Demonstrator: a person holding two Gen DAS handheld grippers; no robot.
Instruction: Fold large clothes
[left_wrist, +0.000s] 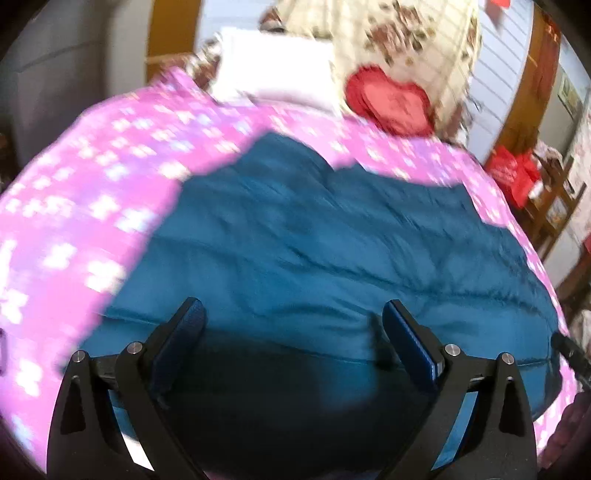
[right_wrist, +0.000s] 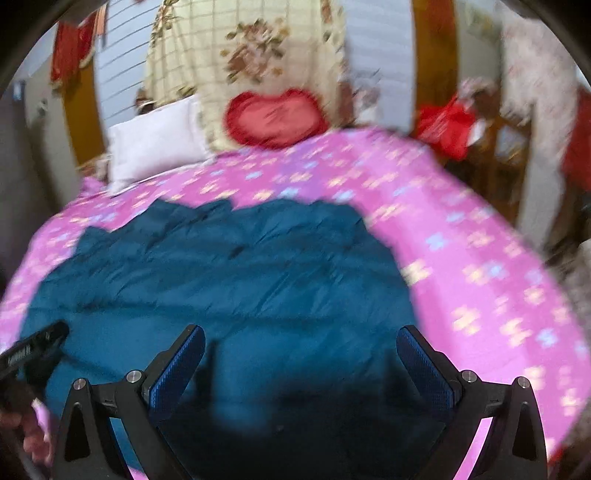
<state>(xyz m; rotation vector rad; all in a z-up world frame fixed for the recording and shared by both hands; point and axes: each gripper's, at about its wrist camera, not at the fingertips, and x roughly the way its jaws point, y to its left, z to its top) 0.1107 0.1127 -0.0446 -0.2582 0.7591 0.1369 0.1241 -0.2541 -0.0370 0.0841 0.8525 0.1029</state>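
A large teal quilted garment (left_wrist: 314, 251) lies spread on a bed with a pink flowered cover (left_wrist: 85, 177). My left gripper (left_wrist: 293, 314) hovers open just above the garment's near part, nothing between its blue-padded fingers. In the right wrist view the same teal garment (right_wrist: 229, 280) covers the bed's left and middle, and my right gripper (right_wrist: 301, 339) stands open over its near edge, holding nothing. The other gripper's black tip (right_wrist: 37, 350) shows at the left edge with a hand below it. Both views are motion-blurred.
At the head of the bed lie a white pillow (right_wrist: 155, 144), a red heart-shaped cushion (right_wrist: 277, 118) and a cream floral blanket (right_wrist: 247, 55). A wooden shelf with red bags (right_wrist: 450, 129) stands to the bed's right. The pink bed cover (right_wrist: 480, 258) lies bare right of the garment.
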